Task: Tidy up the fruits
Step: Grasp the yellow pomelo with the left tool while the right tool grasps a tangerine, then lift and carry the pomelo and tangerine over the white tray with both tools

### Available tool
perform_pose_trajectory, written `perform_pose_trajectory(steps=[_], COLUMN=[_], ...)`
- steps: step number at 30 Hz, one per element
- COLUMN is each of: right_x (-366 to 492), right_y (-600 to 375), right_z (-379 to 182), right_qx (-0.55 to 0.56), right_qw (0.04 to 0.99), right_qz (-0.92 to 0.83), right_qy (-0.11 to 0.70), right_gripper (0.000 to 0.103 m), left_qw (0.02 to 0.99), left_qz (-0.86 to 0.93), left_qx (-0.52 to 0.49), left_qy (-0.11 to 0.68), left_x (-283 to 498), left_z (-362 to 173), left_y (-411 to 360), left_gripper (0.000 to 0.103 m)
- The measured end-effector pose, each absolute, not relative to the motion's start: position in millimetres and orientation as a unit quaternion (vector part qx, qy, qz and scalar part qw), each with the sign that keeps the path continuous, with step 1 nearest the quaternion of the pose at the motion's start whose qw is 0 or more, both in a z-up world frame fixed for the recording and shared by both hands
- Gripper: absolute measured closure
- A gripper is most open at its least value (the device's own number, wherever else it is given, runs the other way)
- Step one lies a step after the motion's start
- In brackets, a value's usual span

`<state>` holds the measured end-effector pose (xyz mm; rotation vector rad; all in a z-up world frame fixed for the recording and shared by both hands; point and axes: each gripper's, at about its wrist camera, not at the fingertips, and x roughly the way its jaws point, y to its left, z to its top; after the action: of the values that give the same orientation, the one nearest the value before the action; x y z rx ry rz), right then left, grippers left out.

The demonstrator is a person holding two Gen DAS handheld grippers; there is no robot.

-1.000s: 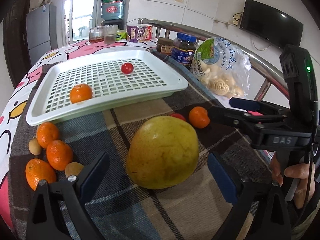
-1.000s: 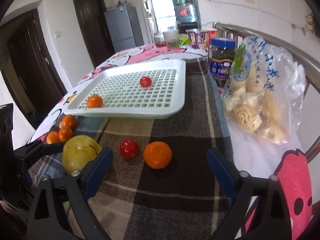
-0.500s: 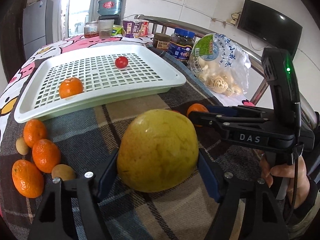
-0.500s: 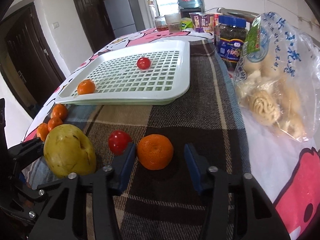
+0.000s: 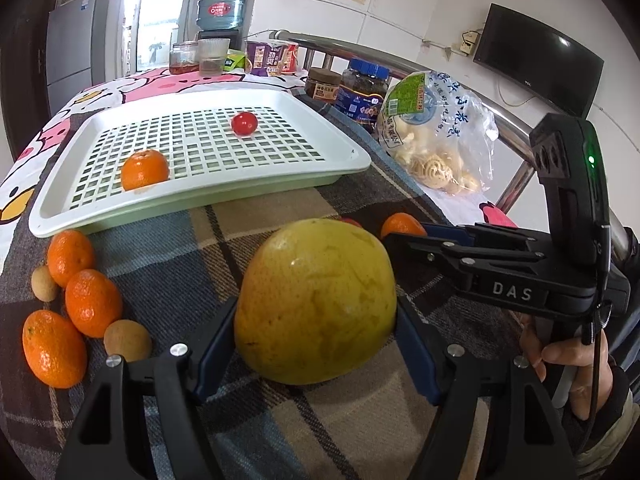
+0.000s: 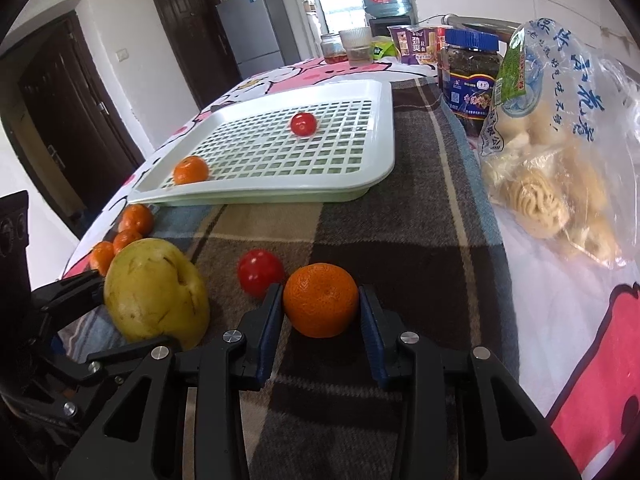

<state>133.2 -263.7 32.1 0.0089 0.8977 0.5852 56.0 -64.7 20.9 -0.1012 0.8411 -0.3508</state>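
Fruits are being gathered into the tray (image 5: 352, 160), which is already holding an orange and a tomato. Just in front of the tray, the left gripper (image 5: 316, 344) is clamping its fingers on the big, waxy, pear-shaped pomelo (image 5: 316, 300), while the right gripper (image 6: 322, 314) is closing its fingers on a dimpled round tangerine (image 6: 321, 299), pads touching it. Next, both are needing a lift and a carry over the tray's rim. Heavy pomelo may be slipping.
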Motion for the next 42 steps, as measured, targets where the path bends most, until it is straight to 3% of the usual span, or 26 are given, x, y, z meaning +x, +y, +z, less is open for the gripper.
perform_pose_trajectory(steps=[20,42], right_x=[123,113], right_y=[-261,-260], right_z=[41,87], right_qx=[0.008,0.018], right_qw=[0.861,0.872], right_qz=[0.296,0.304], right_qy=[0.414,0.384], right_gripper=[0.067,0.067], left_qw=[0.910,0.921], left_qz=[-0.158,-0.140], left_qx=[-0.081,-0.093], left_qy=[0.375,0.352], left_x=[43,40], left_z=[42,65], left_y=[-47,-33], left_gripper=[0.027,0.027])
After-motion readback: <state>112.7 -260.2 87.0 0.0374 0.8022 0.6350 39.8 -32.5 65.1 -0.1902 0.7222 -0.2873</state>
